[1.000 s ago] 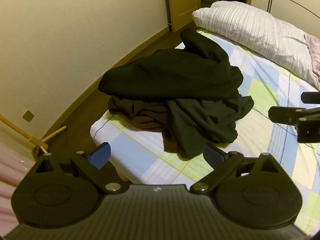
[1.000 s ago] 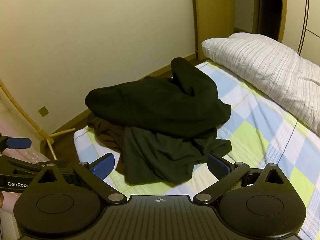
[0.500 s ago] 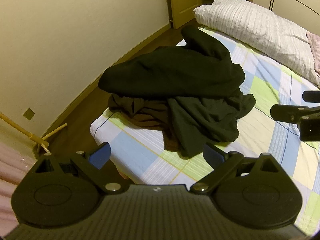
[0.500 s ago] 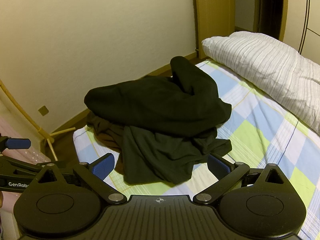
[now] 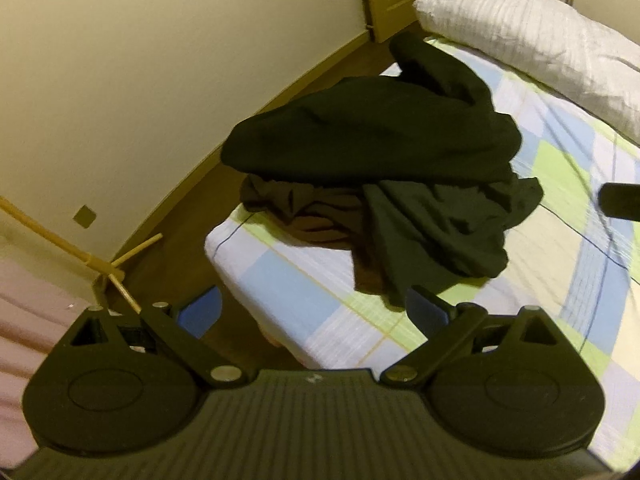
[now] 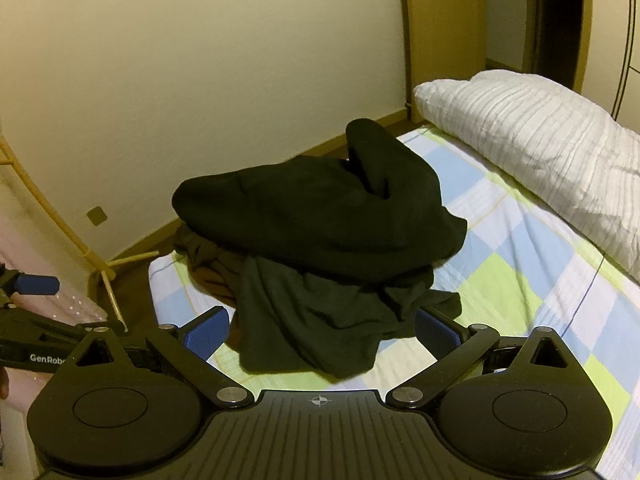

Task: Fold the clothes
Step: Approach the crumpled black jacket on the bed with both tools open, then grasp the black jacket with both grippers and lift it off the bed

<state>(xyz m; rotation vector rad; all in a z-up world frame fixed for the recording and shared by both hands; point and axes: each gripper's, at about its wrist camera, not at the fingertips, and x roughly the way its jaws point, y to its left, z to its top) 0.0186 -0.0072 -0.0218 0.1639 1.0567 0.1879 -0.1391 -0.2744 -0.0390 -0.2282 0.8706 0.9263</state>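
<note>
Clothes (image 6: 320, 240) heaped, both grippers (image 5: 316, 314) (image 6: 322, 330) spread, level

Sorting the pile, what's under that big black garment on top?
Under the black garment lie a brown garment and a dark grey-green one; anything deeper is covered.

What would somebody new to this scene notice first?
A heap of dark clothes dominates, piled near the corner of the checked bed, with a black garment on top and a brown one peeking out underneath. A white striped pillow lies further up the bed. Both tongs, left and right, are open and empty, short of the heap.
</note>
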